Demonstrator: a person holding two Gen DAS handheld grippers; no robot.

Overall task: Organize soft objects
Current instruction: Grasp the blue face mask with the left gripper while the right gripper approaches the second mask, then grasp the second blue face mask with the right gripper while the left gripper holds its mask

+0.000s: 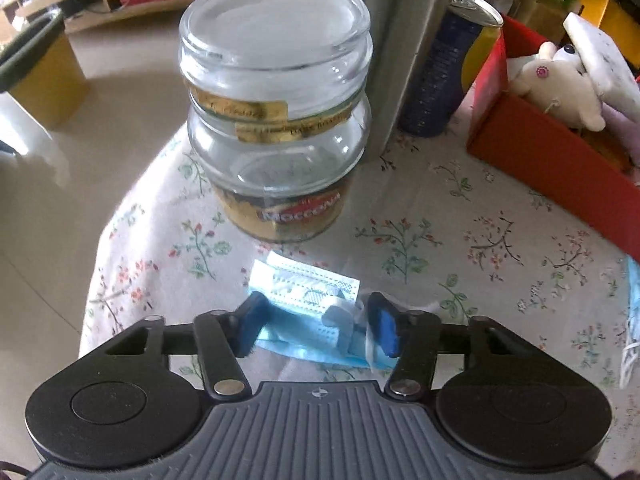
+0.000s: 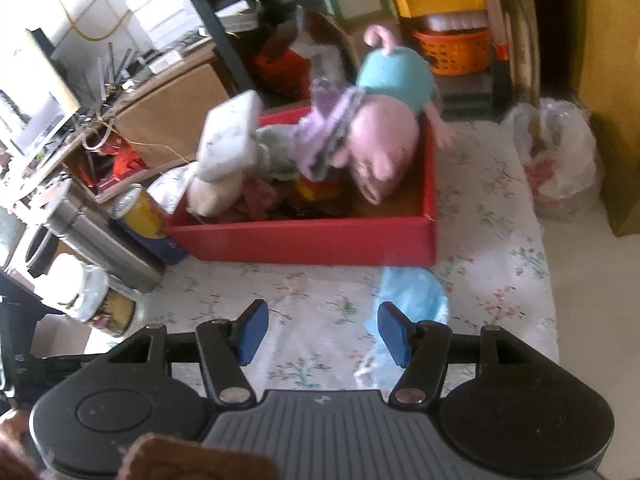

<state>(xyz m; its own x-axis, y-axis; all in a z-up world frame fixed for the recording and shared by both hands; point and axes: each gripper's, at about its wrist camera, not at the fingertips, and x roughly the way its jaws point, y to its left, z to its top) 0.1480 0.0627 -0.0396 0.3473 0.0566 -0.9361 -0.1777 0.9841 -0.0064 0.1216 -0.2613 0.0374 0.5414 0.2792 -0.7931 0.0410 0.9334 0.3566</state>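
A blue face mask lies folded on the floral tablecloth, right under my left gripper. The left gripper is open, its blue pads either side of the mask. A red box holds soft toys: a pink and teal plush pig, a white plush and a white cushion. The box also shows in the left wrist view. My right gripper is open and empty above the cloth. A second blue mask lies by its right pad, in front of the box.
A glass Moccona jar stands just beyond the first mask. A steel flask and a blue and yellow can stand behind it. The table edge drops off at the left. A plastic bag sits on the floor.
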